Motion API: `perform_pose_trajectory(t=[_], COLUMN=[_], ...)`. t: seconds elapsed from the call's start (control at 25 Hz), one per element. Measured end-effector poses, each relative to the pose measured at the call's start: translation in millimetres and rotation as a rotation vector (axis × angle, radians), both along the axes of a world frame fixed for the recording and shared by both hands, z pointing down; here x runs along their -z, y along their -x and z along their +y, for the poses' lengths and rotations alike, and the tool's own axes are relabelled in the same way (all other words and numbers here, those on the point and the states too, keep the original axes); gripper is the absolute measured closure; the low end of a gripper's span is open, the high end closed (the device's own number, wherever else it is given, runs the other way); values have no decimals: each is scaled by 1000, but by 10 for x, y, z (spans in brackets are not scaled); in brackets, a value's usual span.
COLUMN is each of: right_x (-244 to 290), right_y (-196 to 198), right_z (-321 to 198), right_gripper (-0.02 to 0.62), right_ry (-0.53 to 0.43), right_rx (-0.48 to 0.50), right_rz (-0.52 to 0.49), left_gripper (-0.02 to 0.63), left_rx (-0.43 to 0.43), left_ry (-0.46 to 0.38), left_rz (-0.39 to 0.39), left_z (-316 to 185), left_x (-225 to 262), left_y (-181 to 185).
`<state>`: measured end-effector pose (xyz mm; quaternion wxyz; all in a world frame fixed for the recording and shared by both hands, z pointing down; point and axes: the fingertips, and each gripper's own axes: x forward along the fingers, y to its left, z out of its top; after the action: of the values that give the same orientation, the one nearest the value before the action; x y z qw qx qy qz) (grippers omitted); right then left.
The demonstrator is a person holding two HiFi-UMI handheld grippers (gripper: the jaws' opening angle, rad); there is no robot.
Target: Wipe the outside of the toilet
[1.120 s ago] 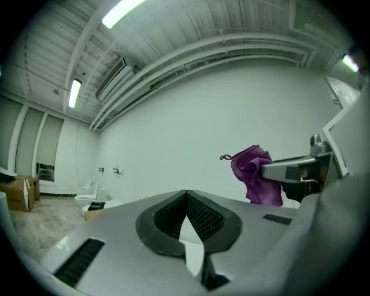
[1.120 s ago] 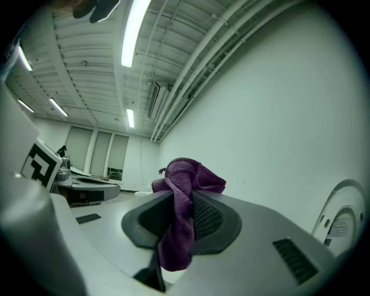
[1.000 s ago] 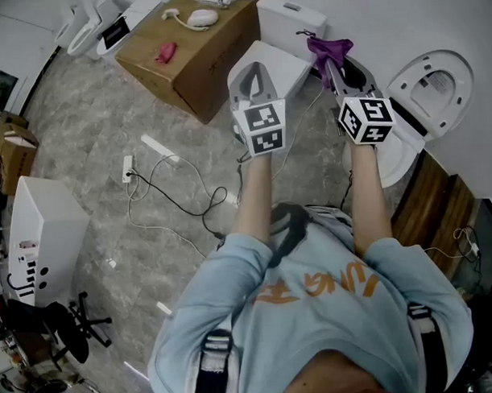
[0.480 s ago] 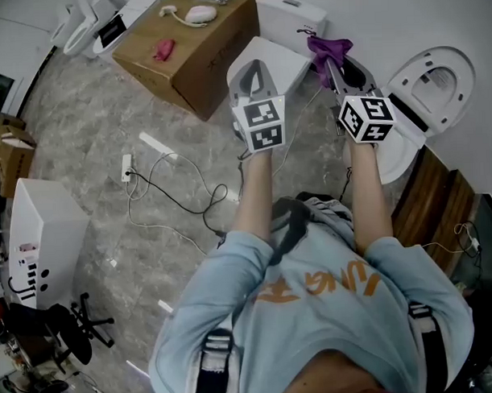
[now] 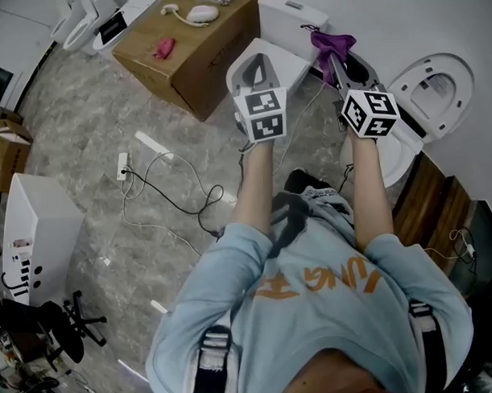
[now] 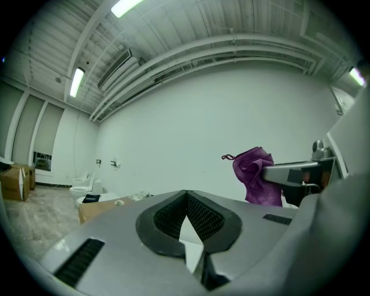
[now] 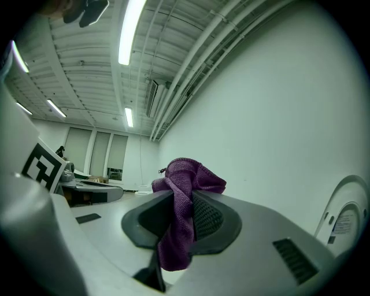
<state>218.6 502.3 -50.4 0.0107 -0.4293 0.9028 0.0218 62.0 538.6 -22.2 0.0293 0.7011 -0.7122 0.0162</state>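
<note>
In right gripper, seemingly bunched cloth

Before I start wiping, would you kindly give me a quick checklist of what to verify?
1. Purple cloth clamped in right gripper: ok.
2. Left gripper shut and empty: ok.
3. Cloth against the outside of the toilet: not ok, it is held up in the air.
4. Toilet lid raised out of the way: ok.
5. Floor cables away from the feet: cannot tell, the person's body hides the feet.
</note>
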Motion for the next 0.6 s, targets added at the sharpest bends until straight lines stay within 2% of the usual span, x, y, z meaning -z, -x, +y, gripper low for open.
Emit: perform_pose_trajectory(t=[0.24, 0.4, 0.6], right_x=[58, 36, 59], right_y=[48, 177, 167], right_z=[-297, -622, -1116], right_gripper=[499, 499, 499], right_ry=[-10, -15, -21], right_rx=[-1, 22, 30], right_rz=[-32, -43, -41], left_gripper=[581, 581, 581], left_rx=[21, 55, 57], left_ry=[-10, -4, -8], left_rz=[-17, -8, 3], left_z=[-183, -487, -955], left_x=[50, 24, -6], left_y=[167, 344, 322])
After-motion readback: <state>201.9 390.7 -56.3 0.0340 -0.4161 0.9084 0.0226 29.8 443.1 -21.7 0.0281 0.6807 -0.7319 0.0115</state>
